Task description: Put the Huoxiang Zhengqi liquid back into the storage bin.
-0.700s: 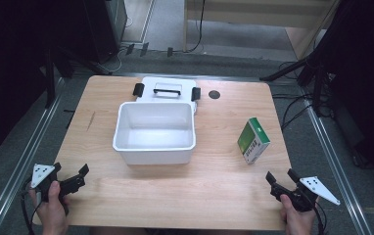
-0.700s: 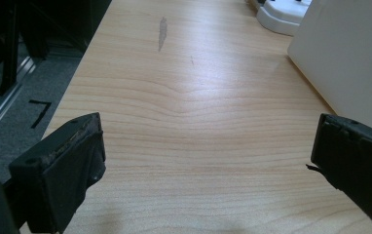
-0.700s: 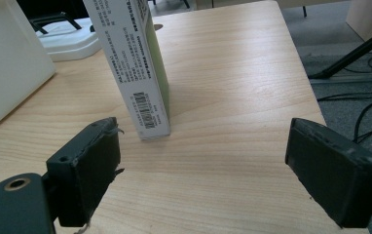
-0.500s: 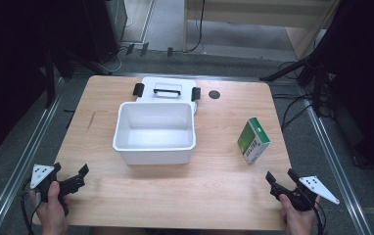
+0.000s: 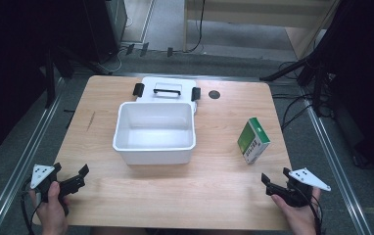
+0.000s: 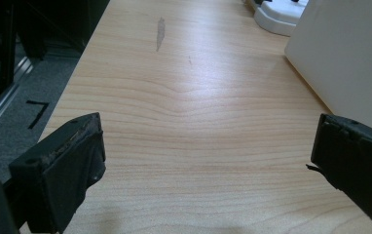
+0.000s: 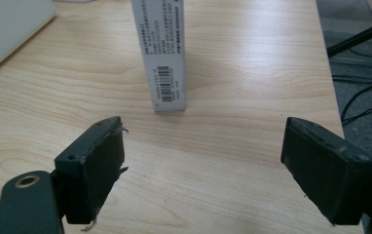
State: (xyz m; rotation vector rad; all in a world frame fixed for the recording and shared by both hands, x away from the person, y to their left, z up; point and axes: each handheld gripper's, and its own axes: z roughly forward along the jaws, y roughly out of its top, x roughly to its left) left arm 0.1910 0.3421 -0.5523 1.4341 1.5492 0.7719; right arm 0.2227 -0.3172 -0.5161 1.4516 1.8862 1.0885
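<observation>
White bin [image 5: 154, 132] mid-table, green box [image 5: 253, 140] upright to its right.
Left gripper [image 5: 77, 178] and right gripper [image 5: 272, 183] both spread wide, empty, at near corners.

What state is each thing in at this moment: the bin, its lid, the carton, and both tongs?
White bin: open, empty, upright at the table's middle.
Lid: off, lying flat just behind the bin, handle up.
Green carton: closed, standing on the table, right of the bin, untouched.
Left tongs: open, empty, near the table's front left corner.
Right tongs: open, empty, pointing at the carton.
</observation>
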